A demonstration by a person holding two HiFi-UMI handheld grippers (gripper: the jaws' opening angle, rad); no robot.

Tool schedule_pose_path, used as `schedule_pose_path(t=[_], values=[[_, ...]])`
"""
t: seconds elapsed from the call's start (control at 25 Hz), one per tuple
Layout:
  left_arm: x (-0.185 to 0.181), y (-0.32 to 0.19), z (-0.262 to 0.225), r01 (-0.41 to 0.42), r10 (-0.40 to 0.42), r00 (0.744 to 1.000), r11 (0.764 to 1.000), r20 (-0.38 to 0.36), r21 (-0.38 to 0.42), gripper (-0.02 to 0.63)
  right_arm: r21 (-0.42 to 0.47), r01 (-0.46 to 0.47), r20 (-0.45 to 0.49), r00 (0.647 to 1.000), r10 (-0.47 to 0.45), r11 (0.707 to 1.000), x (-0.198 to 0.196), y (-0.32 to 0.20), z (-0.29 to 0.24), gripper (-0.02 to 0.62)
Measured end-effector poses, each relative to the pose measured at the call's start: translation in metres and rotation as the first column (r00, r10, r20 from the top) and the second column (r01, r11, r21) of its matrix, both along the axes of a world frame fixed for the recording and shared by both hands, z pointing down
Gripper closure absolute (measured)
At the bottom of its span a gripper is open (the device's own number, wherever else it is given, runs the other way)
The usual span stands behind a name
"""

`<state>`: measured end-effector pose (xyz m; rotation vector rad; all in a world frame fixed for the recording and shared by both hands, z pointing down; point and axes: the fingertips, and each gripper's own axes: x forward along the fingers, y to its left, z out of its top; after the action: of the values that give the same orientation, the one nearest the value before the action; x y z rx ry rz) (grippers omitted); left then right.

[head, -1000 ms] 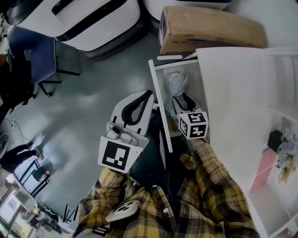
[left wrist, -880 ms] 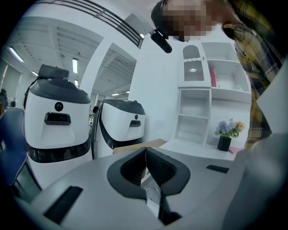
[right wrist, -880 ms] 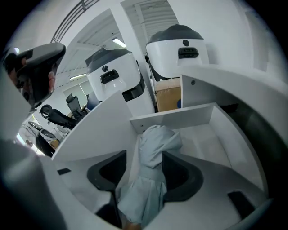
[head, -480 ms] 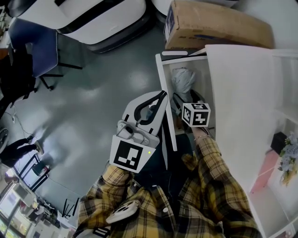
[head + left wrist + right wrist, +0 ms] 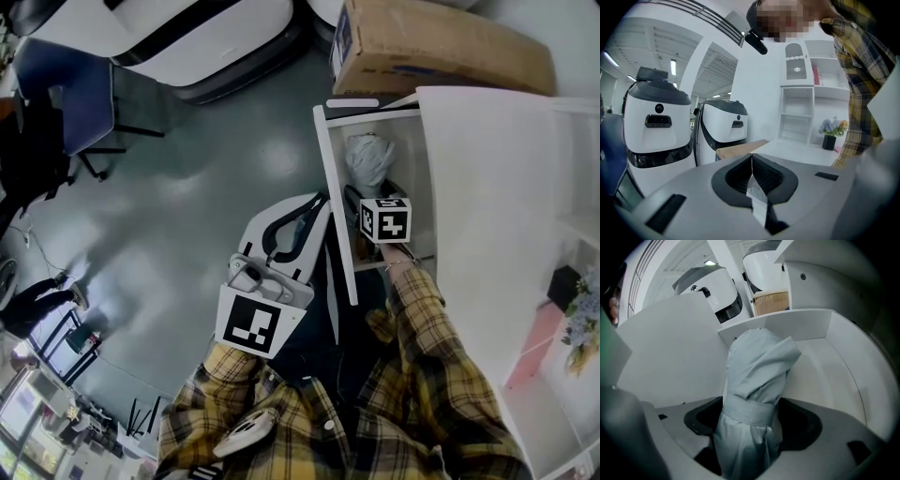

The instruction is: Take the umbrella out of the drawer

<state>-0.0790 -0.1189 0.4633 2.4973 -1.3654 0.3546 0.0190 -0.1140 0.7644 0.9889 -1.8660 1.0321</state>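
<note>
1. Grey floor (image 5: 187, 187) fills the room in the head view. Beyond both tools, two white machines (image 5: 187, 37) and a cardboard box (image 5: 431, 47) are cut off by the upper edge.
2. In the head view the right tool (image 5: 754, 423) hides its own fingertips behind its marker cube (image 5: 385, 219); only its own view shows them.
3. That tool's jaws have just been opening and stand wide apart, with the umbrella (image 5: 757, 366) between them. Its strap band sits level with the pads. Whether either pad touches the cloth is hard to make out.
4. The folded grey umbrella lies in the white drawer (image 5: 843, 362), running ahead of the right tool's tips toward the drawer's far wall.
5. To the right of that tool, a white cabinet (image 5: 487, 187) top covers the drawer's far side.
6. The left tool (image 5: 751, 157) is closed, tips together, outside the drawer and just beside its side wall. A pale sliver shows in the gap behind its tips; what it is cannot be told.
</note>
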Motion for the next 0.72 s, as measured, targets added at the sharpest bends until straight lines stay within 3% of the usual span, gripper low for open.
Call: schedule_pose_path(t=[0.4, 0.72], values=[[-0.008, 0.013, 0.003, 0.0, 0.001, 1.0, 1.0, 0.007, -0.024, 0.584, 0.004, 0.011, -0.082, 0.997, -0.011, 1.0, -0.002, -0.002, 0.007, 0.244], [-0.013, 0.014, -0.002, 0.013, -0.013, 1.0, 1.0, 0.009, -0.011, 0.584, -0.01, 0.011, -0.086, 0.996, -0.012, 1.0, 0.0, -0.003, 0.01, 0.245]])
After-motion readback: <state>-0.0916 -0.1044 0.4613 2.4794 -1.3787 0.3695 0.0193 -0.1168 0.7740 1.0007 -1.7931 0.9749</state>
